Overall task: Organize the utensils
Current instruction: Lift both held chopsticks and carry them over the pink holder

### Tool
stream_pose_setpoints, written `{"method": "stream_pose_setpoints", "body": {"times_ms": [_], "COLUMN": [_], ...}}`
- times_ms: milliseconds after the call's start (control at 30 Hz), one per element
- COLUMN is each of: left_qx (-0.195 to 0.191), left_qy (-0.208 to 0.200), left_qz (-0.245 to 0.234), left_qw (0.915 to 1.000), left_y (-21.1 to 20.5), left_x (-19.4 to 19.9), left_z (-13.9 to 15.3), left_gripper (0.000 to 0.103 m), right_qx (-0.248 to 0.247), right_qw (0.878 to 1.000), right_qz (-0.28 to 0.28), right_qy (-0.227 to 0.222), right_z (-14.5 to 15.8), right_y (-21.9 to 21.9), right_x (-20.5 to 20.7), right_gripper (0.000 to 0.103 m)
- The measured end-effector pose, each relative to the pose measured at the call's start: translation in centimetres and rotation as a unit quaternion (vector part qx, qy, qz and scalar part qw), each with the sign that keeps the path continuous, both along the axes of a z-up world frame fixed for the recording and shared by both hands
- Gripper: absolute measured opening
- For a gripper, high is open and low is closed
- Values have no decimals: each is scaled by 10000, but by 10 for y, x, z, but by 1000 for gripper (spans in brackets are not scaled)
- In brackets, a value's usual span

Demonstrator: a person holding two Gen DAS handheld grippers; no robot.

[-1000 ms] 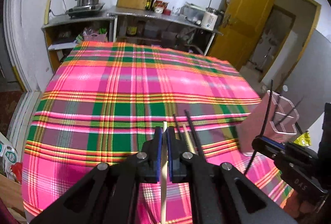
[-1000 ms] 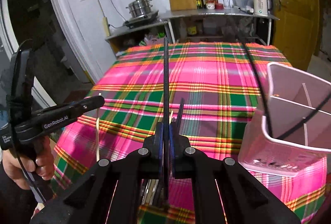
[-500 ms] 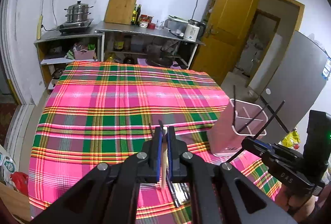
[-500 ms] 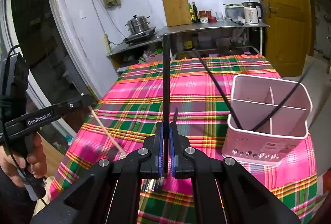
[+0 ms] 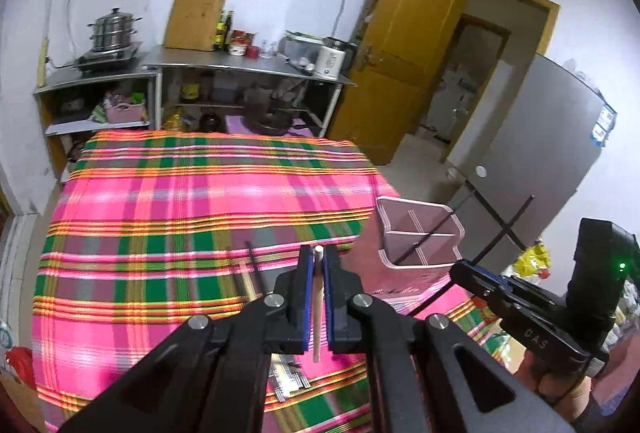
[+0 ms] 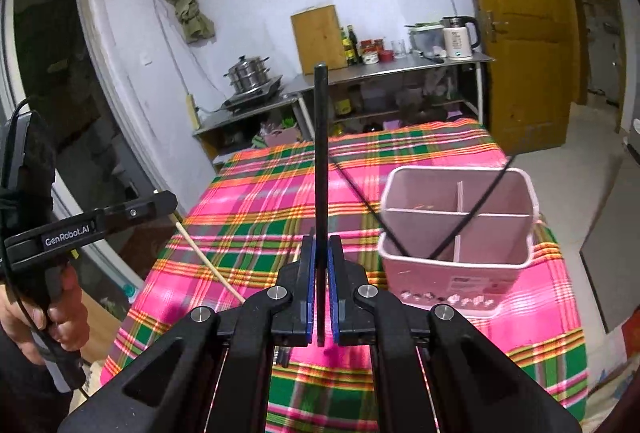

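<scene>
Both chopsticks are being carried higher: the pale chopstick is being clenched by the left hand-held gripper, the black chopstick by the right hand-held gripper, nearing the pink holder.

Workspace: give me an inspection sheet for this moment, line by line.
Surface: table under a pink plaid cloth.
Job's things: pink divided caddy upright, two black chopsticks leaning inside; loose utensils on the cloth.
Clutter: nothing seen beyond those.
Grippers: left gripper shut on a pale wooden chopstick; right gripper shut on a black chopstick.
Cables: black cable at the left handle.
Surroundings: steamer pot, kettle, yellow door.
</scene>
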State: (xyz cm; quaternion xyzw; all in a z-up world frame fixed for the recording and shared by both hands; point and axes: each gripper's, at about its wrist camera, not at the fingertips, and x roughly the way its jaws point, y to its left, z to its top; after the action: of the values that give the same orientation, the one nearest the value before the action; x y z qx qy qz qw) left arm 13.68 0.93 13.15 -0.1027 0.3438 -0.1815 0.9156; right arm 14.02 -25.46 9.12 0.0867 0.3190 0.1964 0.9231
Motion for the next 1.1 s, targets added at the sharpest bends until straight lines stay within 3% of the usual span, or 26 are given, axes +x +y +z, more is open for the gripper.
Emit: {"method": "stream_pose_setpoints", "body": {"times_ms": [267,600,833,1100], "left_qx": [-215,-396,-323,-162], "left_qy": [-232,-555,-463,-119], "left_qz": [-444,-598,-566,-612], "left_qw": [9985,9959,9968,9979], "left_y": [-42,-79,-96,-110], "left_x": [15,48,74,90], "left_z": [32,64,49,10], "left_gripper": [5,5,5,5], "right_qx": [56,164,176,119], "right_qw": [9987,9941,9936,9946], "right_qz": [-396,-853,-982,-1017], "right_qy": [-323,-652,-533,-192], "right_z": [32,59,45,10], "right_y": [-38,-71,-79,-79], "right_x": [1,18,35,49], "right_gripper": [6,6,6,6]}}
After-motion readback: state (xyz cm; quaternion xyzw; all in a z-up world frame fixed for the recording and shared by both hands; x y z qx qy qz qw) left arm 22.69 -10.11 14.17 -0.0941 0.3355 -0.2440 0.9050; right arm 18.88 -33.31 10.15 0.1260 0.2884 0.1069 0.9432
